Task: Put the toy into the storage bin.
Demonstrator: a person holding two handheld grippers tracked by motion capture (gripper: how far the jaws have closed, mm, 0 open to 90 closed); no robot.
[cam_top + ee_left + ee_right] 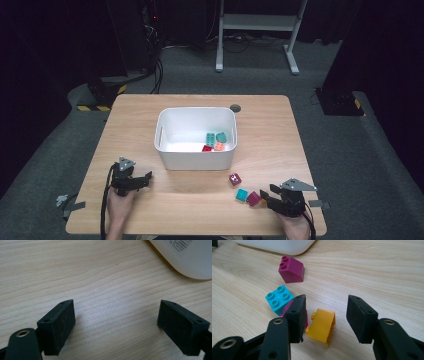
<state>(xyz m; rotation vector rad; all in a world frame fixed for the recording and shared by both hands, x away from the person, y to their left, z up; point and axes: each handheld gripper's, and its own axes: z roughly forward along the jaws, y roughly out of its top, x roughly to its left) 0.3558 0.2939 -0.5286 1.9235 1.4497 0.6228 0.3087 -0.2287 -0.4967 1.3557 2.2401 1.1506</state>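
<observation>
Yellow brick (321, 325) on table (374, 270), on its side between right gripper (325, 315) jaws; jaws apart, not yet pressing. Left jaw crowds purple brick (306, 318). Left gripper (116, 326) wide apart, empty, near white bin (196, 160).

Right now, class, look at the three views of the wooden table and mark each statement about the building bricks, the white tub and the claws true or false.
1. The yellow plastic brick lies between the right claw's jaws, not pressed by both. True.
2. The white plastic tub is empty. False: several bricks lie inside.
3. The turquoise square brick sits on the table outside the tub. True.
4. The left claw is clamped on a brick. False: its jaws stand open over bare wood.
5. The magenta sloped brick is stacked on the turquoise one. False: it stands apart.
</observation>
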